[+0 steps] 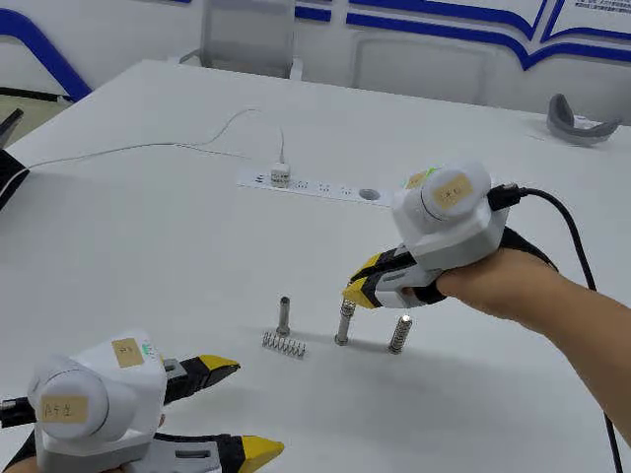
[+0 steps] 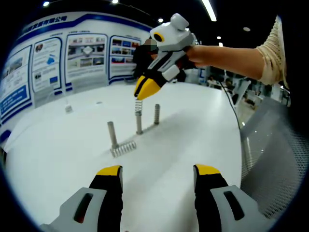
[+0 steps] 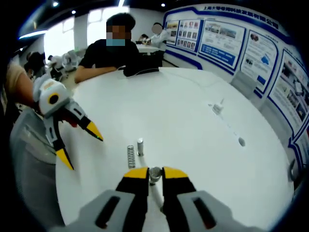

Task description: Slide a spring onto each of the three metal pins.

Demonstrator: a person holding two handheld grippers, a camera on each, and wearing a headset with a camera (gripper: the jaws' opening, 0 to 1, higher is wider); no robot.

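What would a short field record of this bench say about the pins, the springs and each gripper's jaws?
Left pin: bare
Loose spring: lying on the table beside it
Middle pin: second spring near its top, between the jaws of the right gripper
Right pin: third spring already on
Left gripper: jaws open, empty

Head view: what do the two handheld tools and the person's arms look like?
Both the left tool and right tool have white rounded bodies, tan labels, black jaws tipped yellow. A black cable leaves the right one. The sleeve is beige.
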